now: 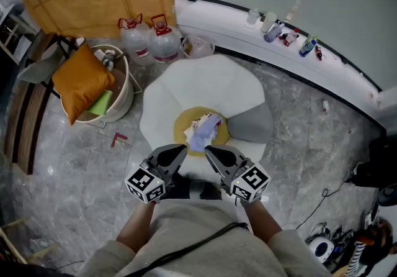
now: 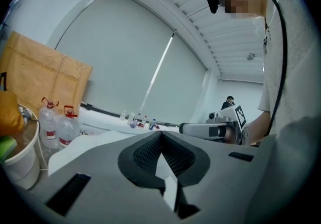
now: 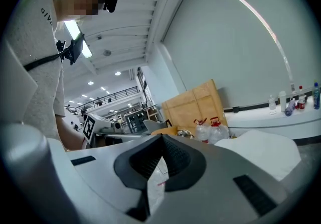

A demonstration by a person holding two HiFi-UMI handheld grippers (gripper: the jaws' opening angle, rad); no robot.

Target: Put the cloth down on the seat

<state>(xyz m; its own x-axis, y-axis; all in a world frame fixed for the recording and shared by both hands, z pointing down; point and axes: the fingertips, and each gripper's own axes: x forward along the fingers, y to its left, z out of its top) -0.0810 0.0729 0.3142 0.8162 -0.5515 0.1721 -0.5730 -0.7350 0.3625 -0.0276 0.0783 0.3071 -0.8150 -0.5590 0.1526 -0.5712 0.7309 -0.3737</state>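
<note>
- cloth (image 1: 203, 128): pale blue and white, with a small mixed print
- chair (image 1: 205, 86): white, with a yellow seat (image 1: 182, 125) and a grey cushion (image 1: 248, 125)
- left tool (image 1: 183, 148), right tool (image 1: 208, 149): grey, with black-and-white square markers
- floor (image 1: 80, 158): grey, marbled
- pillow (image 1: 80, 80): orange

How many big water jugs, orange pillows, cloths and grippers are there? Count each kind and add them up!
Water jugs: 2
Orange pillow: 1
Cloth: 1
Left gripper and right gripper: 2
Total: 6
</note>
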